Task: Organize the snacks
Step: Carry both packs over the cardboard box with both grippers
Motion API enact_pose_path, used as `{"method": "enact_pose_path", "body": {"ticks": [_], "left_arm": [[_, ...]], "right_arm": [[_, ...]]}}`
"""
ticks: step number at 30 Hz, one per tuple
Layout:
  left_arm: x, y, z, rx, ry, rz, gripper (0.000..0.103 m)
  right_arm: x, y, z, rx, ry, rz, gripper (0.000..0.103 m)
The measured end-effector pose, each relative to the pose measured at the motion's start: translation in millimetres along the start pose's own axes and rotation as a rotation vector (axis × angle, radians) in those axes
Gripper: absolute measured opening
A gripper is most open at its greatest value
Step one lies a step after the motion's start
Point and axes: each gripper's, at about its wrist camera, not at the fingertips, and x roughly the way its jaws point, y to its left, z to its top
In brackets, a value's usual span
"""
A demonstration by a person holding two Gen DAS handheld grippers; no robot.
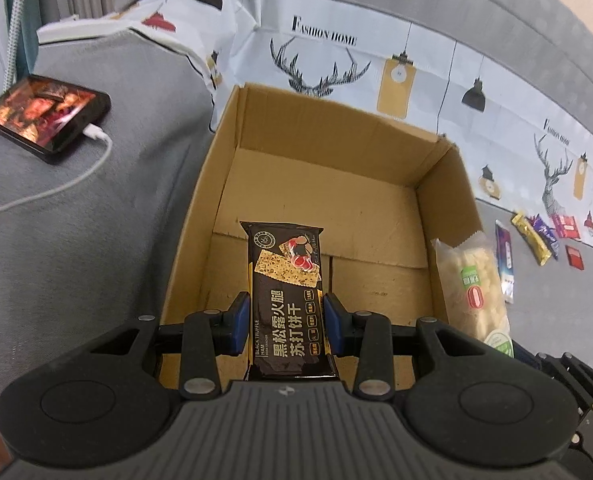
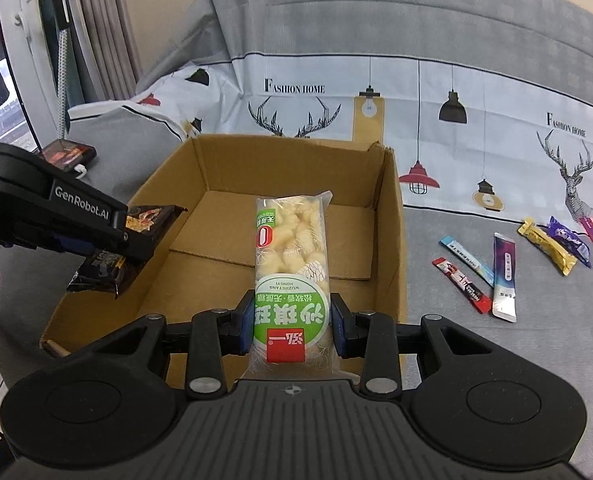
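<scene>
My left gripper (image 1: 287,320) is shut on a black cracker packet (image 1: 284,292), its blue pads pressing the packet's sides. It hangs over the near left part of an open cardboard box (image 1: 232,152) whose floor is bare. My right gripper (image 2: 292,320) is shut on a clear packet of pale puffed snack with a green label (image 2: 292,256), held over the near edge of the same box (image 2: 388,216). In the right wrist view the left gripper (image 2: 136,240) comes in from the left with the black packet (image 2: 104,272). In the left wrist view the pale packet (image 1: 472,284) shows beside the box's right wall.
The box stands on a grey bed cover with a white deer-print band (image 2: 296,92). Several small snack sachets and bars (image 2: 504,276) lie on the cover right of the box. A phone (image 1: 46,116) on a white charging cable (image 1: 68,184) lies to the left.
</scene>
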Motion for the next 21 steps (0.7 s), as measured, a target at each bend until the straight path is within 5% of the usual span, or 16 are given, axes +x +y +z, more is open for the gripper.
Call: {"method": "enact_pose_path", "body": {"ticks": [21], "left_arm": [[62,0,9,0.02,0.077,0.028,0.042]], "right_arm": [[52,-4,3,-0.004,0.065,-0.005,0.038]]}}
